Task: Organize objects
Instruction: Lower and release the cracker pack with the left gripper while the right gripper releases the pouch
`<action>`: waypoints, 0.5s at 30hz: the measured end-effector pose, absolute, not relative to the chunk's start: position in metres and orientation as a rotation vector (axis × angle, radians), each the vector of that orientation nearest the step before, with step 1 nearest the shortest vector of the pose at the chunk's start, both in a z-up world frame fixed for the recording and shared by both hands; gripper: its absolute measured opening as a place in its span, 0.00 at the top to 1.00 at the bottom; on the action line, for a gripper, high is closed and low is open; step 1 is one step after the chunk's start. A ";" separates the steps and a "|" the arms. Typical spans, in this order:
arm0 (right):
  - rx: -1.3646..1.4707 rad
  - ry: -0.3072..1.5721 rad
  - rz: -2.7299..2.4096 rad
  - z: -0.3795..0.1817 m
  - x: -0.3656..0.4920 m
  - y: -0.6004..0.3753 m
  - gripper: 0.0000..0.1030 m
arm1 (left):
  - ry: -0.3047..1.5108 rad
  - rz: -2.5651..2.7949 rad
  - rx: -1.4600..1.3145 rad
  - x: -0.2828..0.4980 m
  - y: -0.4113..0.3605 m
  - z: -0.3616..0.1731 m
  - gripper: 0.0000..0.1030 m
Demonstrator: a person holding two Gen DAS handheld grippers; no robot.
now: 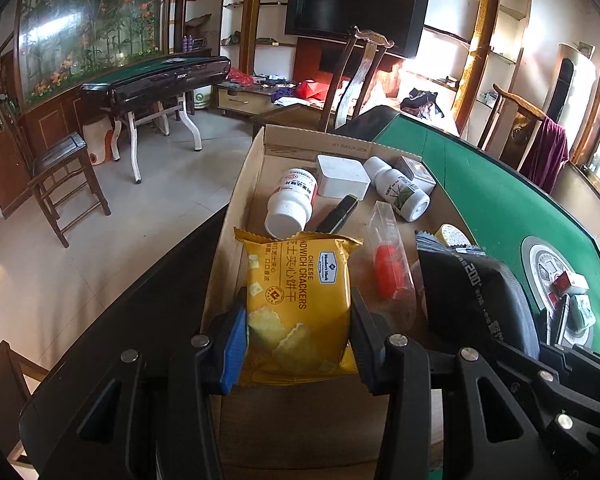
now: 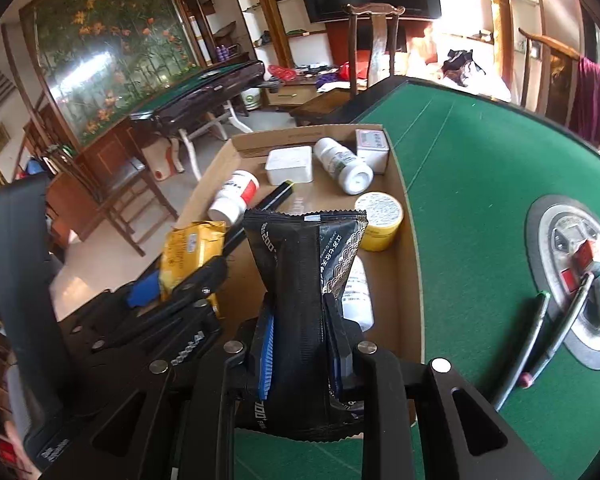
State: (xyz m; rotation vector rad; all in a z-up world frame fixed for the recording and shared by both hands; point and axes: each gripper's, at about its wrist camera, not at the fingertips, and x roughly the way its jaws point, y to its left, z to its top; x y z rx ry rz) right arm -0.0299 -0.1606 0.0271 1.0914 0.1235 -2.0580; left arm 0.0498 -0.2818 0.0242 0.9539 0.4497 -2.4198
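- A yellow foil packet of cheese crackers (image 1: 298,304) was clamped between the jaws of the left gripper (image 1: 298,344), above the near-left end of the shallow cardboard tray (image 1: 236,216).
- A black crinkled sachet (image 2: 304,300) was pinched by the right gripper (image 2: 304,344), over the tray's near end.

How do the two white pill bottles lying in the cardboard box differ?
The red-labelled bottle lies toward the box's left wall, beside the black marker; the green-labelled bottle lies at the far right, by the small printed carton. The white case sits between them. Their caps point different ways: near-left for the red one, near-right for the green. Both are white, capped and on their sides.
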 end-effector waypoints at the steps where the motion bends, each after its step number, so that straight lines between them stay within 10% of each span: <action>1: 1.106 0.101 -2.029 0.026 -0.030 -0.159 0.78 | 0.452 -2.419 0.953 0.050 -0.283 0.024 0.57; 15: 1.191 0.100 -2.035 0.006 -0.045 -0.171 0.78 | 0.435 -2.408 0.949 0.052 -0.286 0.026 0.57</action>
